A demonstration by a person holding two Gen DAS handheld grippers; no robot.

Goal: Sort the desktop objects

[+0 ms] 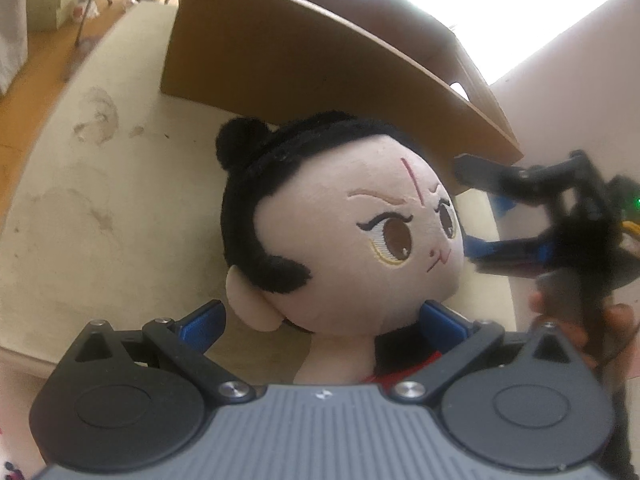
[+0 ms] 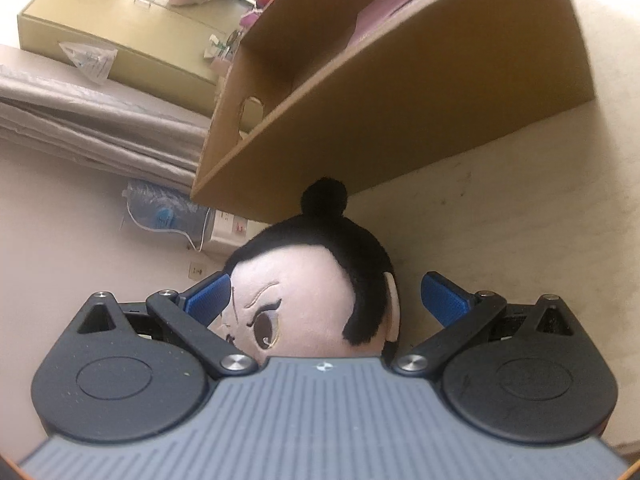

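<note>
Both grippers are spread wide, gripping nothing. The left gripper (image 1: 322, 320) straddles the doll's (image 1: 340, 232) neck; the right gripper (image 2: 324, 300) brackets its head. The doll lies on the tabletop (image 1: 100, 200) against the cardboard box (image 1: 300, 80).
</note>
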